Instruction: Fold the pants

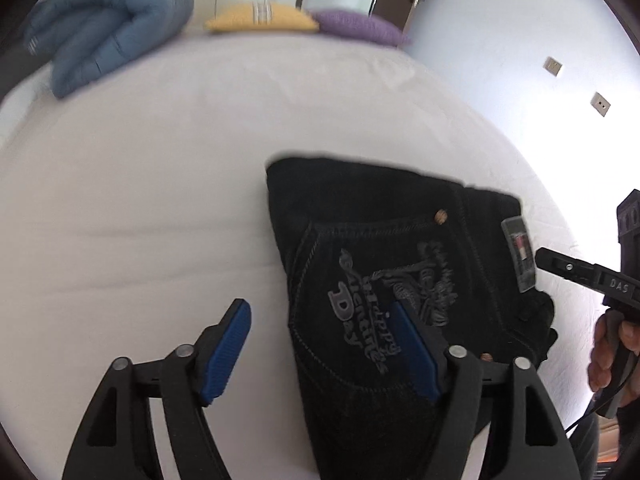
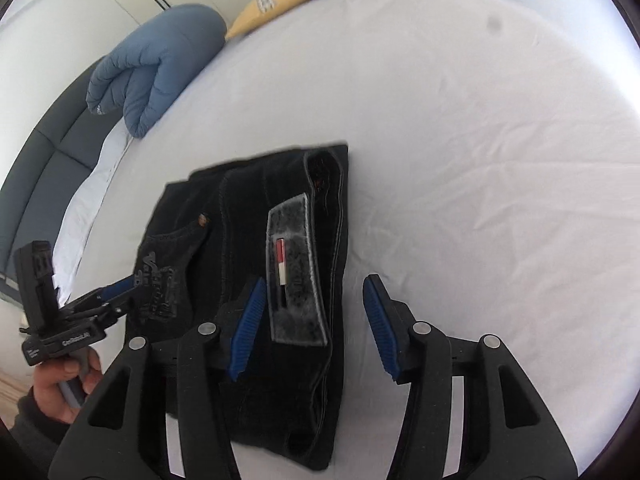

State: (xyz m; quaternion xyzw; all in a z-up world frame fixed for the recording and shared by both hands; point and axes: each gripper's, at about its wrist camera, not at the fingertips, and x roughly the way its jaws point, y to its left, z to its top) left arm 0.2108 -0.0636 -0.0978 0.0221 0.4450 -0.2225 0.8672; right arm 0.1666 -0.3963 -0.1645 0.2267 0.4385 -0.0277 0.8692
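White sheeting covers the bed (image 1: 160, 160), with a blue duvet roll (image 1: 108, 28), a yellow pillow (image 1: 260, 18) and a purple pillow (image 1: 360, 26) along its far edge. Black pants (image 1: 380, 248) lie folded into a compact bundle near the middle of the near side, back pocket and waistband label (image 2: 296, 268) facing up. Left gripper (image 1: 320, 352) hovers released, one blue pad over bare sheet and the other over the pocket, while the right gripper (image 2: 316, 328) hangs equally spread, straddling the bundle's label edge and holding nothing.
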